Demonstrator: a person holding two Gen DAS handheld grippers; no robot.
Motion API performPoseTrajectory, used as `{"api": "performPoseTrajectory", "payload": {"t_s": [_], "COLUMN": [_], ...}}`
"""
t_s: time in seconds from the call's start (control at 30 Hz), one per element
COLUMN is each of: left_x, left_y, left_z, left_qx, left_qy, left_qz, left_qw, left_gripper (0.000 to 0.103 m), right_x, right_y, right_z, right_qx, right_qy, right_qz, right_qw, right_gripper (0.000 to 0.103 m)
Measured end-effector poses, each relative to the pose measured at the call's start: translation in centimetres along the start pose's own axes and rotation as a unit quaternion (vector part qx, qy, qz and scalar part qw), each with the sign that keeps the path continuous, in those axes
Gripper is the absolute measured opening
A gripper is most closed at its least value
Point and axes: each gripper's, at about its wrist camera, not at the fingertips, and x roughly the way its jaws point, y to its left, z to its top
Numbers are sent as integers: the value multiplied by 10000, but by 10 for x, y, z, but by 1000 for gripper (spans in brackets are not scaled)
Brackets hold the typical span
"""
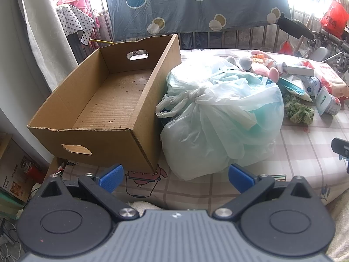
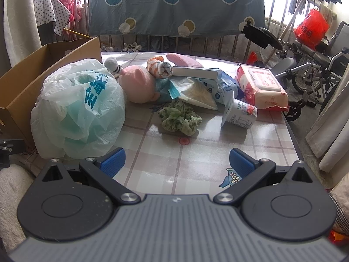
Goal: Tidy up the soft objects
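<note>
1. Cluttered room w/ a grey polka-dot sheet (image 2: 174,4) hung over railings by the window; things sit on a table (image 2: 196,159) covered in glossy pink-check oilcloth.
2. Open brown cardboard box w/ cut-out handles (image 1: 109,100) stands at the table's left edge, nothing inside it; prob. the target bin.
3. Knotted pale-green plastic bag, stuffed full (image 1: 218,120), touches the box's right wall. Judged light, squashy, slippery film; the knot on top (image 1: 196,95) looks like the surest hold.
4. Crumpled green fabric scrunchie (image 2: 178,118) lies alone mid-table, near the bag. Very light, limp; pinch anywhere across the bunch.
5. Pink plush pig toy (image 2: 139,85) lies behind, just beside the bag, w/ rolled socks (image 2: 161,67) against it. Soft, springy; grip the head or an ear.
6. Wet-wipe pack (image 2: 261,87) and yoghurt cup (image 2: 240,111) at right are less clearly soft items.
7. Left hand-held gripper (image 1: 175,178): fingers wide apart, holding nothing, hovering at the near edge before box and bag.
8. Right hand-held gripper (image 2: 176,161): also spread, nothing held, facing the scrunchie.
</note>
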Motion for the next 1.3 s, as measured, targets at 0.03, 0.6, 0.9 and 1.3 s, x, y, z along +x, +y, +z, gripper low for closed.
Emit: {"api": "performPoseTrajectory", "payload": {"t_s": [0.03,0.6,0.9,1.3], "left_x": [1,-15,-10,17], "left_y": [-1,-59,-119,-179], "left_z": [0,10,27,28], "left_qx": [10,863,1245,1889], "left_qy": [9,-503,-812,-773], "left_qz": [7,-177,-861,-871], "left_qw": [10000,9948,9851,9751], "left_gripper": [103,103,101,69], "right_x": [1,31,60,137], "right_y": [-1,-70,-141,-143], "right_z": [0,-18,-9,26], "right_qx": [11,715,882,733], "right_qy": [6,-429,-845,-220], "right_qz": [5,689,1253,2632], "right_qw": [10000,9941,9846,9617], "right_gripper": [102,102,102,84]}}
